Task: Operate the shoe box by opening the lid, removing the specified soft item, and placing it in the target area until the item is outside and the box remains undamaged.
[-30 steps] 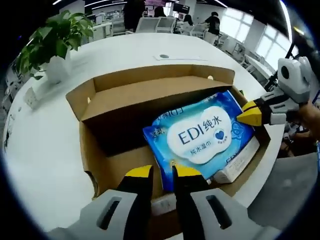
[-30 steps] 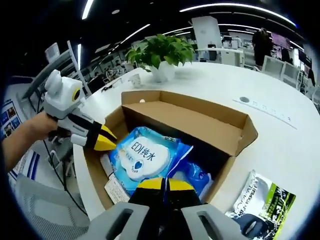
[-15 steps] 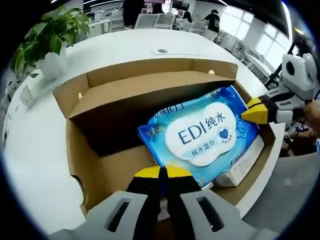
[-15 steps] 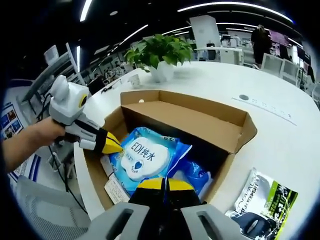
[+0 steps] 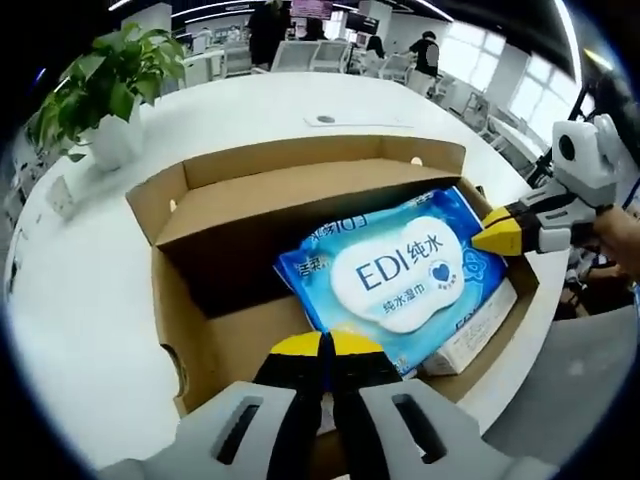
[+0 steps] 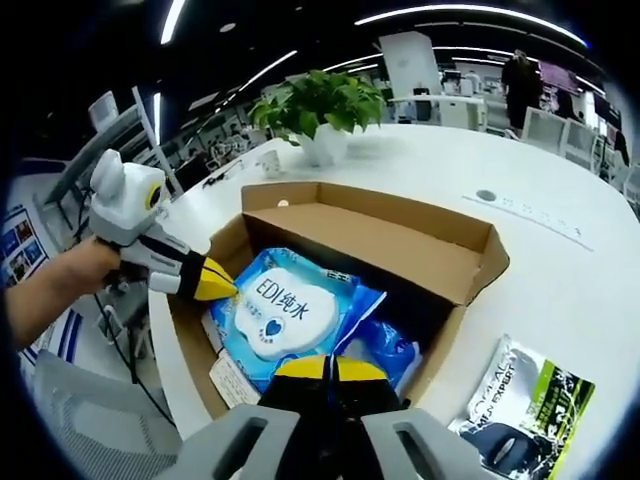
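- the shoe box [image 5: 200,330] stands open on the white table [image 5: 90,290], with its lid [image 6: 400,245] folded back toward 12 o'clock.
- the blue wipes pack [image 5: 395,270] is still inside the box, lifted at a tilt.
- the left gripper [image 5: 322,345] pinches the pack's edge at 6 o'clock, jaws pressed together.
- the right gripper [image 6: 325,368] also pinches the pack, at its own 6 o'clock.
- left to do, in my judgement: lift the pack out and put it on the table.
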The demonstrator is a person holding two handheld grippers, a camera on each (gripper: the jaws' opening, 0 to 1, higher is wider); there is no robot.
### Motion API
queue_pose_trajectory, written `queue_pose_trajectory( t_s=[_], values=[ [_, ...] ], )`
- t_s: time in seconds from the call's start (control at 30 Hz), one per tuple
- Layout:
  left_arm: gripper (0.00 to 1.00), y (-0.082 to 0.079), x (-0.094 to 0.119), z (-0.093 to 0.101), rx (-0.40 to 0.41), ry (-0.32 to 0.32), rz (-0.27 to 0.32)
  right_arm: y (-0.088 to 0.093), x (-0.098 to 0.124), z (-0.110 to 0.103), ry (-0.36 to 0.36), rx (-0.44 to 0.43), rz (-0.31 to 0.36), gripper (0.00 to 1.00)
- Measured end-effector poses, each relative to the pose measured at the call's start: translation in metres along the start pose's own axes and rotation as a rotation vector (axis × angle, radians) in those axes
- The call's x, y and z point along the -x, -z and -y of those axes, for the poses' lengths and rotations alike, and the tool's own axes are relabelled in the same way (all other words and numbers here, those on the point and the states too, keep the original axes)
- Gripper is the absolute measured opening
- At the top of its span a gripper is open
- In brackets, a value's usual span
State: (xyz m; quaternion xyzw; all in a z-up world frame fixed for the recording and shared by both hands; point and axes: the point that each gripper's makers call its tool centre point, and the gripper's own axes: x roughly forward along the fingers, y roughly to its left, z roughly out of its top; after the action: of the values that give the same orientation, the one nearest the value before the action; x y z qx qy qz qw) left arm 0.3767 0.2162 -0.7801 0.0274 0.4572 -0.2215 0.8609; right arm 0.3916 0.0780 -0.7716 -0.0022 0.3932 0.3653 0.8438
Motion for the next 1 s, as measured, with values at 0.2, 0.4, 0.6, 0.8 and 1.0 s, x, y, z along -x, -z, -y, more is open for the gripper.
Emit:
queue_pose_trajectory(
  t_s=[0.2, 0.4, 0.6, 0.8, 1.0],
  values=[
    [0.00, -0.006, 0.007, 0.003, -0.004, -0.002, 0.023, -0.005, 0.007, 0.000, -0.008, -0.020, 0.016, 0.00],
    [0.00, -0.011, 0.015, 0.006, -0.004, 0.003, 0.039, -0.009, 0.013, -0.001, -0.015, -0.026, 0.028, 0.00],
    [0.00, -0.015, 0.021, 0.010, 0.009, 0.019, 0.056, -0.012, 0.021, -0.001, -0.028, -0.054, 0.042, 0.00],
    [0.00, -0.022, 0.028, 0.018, 0.003, 0.035, 0.068, -0.014, 0.030, 0.001, -0.036, -0.075, 0.052, 0.00],
    [0.00, -0.029, 0.032, 0.029, 0.002, 0.064, 0.074, -0.013, 0.040, 0.007, -0.031, -0.089, 0.055, 0.00]
  ],
)
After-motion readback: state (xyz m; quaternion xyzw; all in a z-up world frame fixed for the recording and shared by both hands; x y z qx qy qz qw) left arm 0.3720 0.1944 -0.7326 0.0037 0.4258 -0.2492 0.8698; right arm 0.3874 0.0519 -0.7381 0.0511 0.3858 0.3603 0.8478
